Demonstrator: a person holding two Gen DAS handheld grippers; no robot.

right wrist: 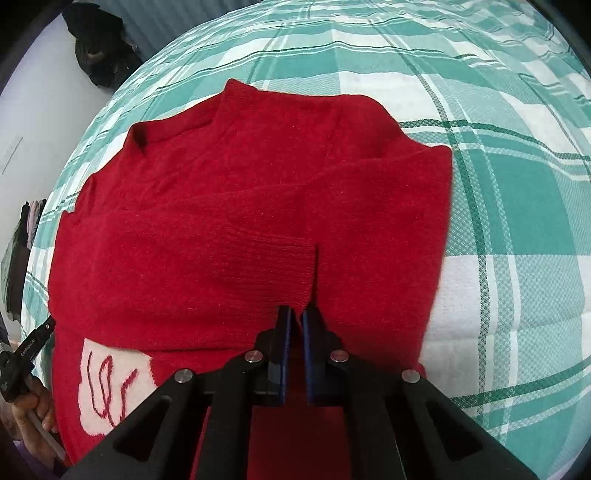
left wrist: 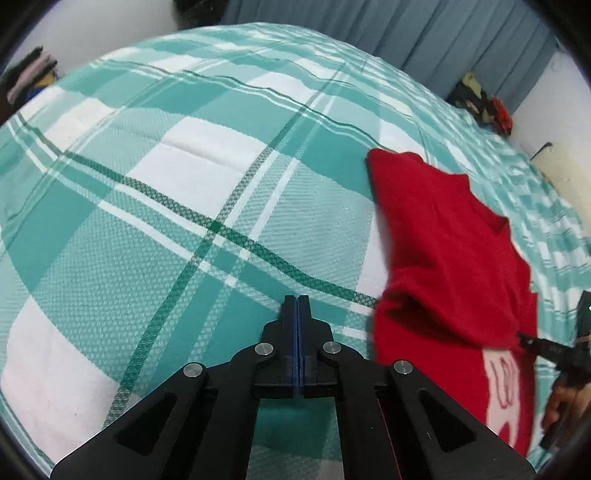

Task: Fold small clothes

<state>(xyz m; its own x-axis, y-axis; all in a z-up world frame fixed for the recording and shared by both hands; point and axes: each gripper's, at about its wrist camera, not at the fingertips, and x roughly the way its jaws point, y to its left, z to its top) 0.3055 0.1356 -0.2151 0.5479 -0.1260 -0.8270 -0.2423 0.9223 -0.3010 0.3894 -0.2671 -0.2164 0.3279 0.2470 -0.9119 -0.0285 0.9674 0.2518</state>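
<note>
A small red sweater [right wrist: 229,206] with a white patch lies on the teal and white checked bedspread [right wrist: 517,206]. One sleeve is folded across its body, with the ribbed cuff [right wrist: 280,266] ending just in front of my right gripper [right wrist: 298,314]. The right gripper's jaws stand a narrow gap apart at the cuff's lower edge, with nothing between them. In the left wrist view the sweater [left wrist: 454,258] lies to the right of my left gripper [left wrist: 297,299], which is shut and empty over bare bedspread [left wrist: 147,221].
The wall runs close along the bed's side [right wrist: 33,122]. Dark clothes [right wrist: 99,51] are piled at the far corner of the bed. More clothes [left wrist: 484,103] lie at the bed's edge by a blue curtain [left wrist: 424,33].
</note>
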